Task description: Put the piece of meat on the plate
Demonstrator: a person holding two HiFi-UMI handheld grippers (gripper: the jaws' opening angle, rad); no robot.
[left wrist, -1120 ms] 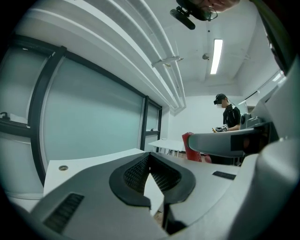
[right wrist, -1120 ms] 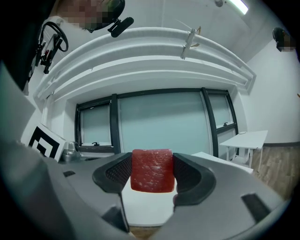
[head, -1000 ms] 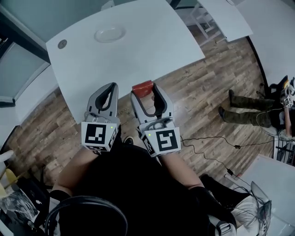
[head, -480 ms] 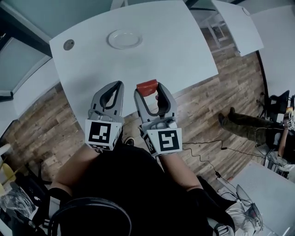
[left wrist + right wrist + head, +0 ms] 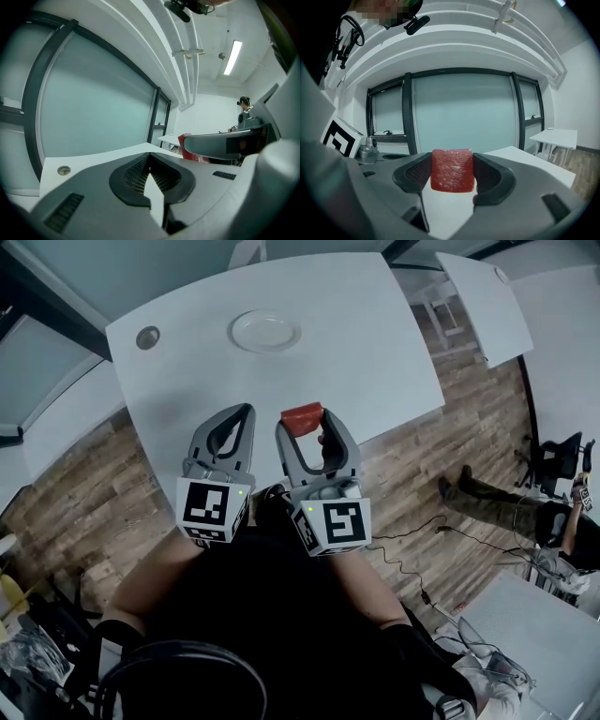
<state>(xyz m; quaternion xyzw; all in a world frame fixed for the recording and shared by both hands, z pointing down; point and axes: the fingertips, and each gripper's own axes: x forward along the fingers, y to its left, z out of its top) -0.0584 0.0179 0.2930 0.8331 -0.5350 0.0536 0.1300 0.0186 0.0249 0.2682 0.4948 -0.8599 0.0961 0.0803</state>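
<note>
White table (image 5: 375, 352) fills upper centre, round grommet (image 5: 147, 337) near its upper-left corner. Wood-plank floor (image 5: 441, 442) on the right, second white table (image 5: 483, 306) at upper right. A person's legs (image 5: 487, 495) at right edge.

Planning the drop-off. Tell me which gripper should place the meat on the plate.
Right. The right gripper is shut on the piece of meat, holding it over the white table, with the plate farther ahead. The left gripper is beside it, shut and empty.
</note>
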